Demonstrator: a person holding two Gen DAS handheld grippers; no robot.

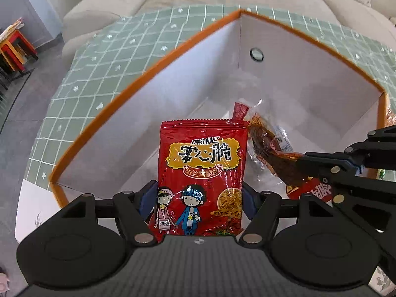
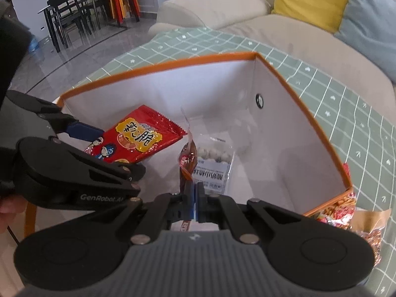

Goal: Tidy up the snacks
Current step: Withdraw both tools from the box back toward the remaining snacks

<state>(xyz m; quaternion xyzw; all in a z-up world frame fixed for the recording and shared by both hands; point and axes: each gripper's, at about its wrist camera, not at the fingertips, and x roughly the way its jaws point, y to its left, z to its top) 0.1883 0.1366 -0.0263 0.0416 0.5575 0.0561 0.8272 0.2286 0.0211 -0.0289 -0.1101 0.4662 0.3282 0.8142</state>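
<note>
A white box with an orange rim (image 1: 148, 79) (image 2: 158, 65) stands on the table, and both grippers reach down into it. My left gripper (image 1: 199, 193) (image 2: 111, 148) is shut on a red noodle-snack packet (image 1: 203, 158) (image 2: 138, 138) with two cartoon figures, its blue pads pressing the packet's two side edges. My right gripper (image 2: 195, 193) (image 1: 304, 159) is shut on the edge of a clear packet of brown meat snack (image 2: 186, 158) (image 1: 267, 148), which hangs beside the red packet. A clear bag of white balls (image 2: 215, 158) lies on the box floor.
The box sits on a green checked tablecloth (image 1: 111, 57). More snack packets (image 2: 346, 212) lie outside the box by its near right corner. A beige sofa (image 2: 272, 24) is behind the table. Orange stools (image 2: 123, 2) and dark dining chairs stand far off.
</note>
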